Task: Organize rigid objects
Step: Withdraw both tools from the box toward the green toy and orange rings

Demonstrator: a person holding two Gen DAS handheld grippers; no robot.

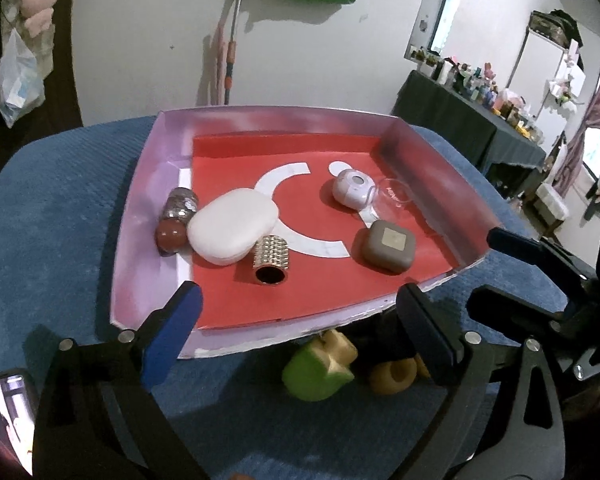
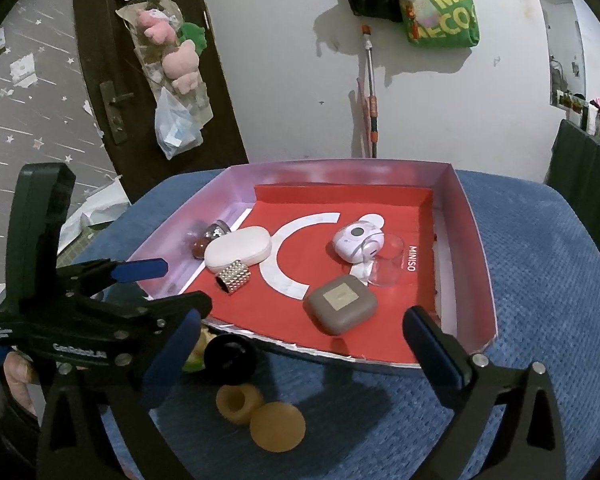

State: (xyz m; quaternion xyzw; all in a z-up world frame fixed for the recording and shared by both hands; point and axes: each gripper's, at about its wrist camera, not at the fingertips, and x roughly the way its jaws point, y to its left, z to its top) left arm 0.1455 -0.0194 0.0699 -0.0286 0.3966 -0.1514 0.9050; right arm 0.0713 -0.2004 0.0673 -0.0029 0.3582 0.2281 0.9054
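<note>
Just below and between the wide-open, empty right gripper [image 2: 304, 348] fingers sit two tan pieces [image 2: 260, 416] outside the tray [image 2: 476, 240], nearer it than the left gripper [image 1: 300, 340], also wide w/ nothing held.

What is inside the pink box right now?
In the pink box, on a red liner: white case, studded metal tube, brown case, lilac round gadget, clear cup, and a jar partly hidden behind the white case.
</note>
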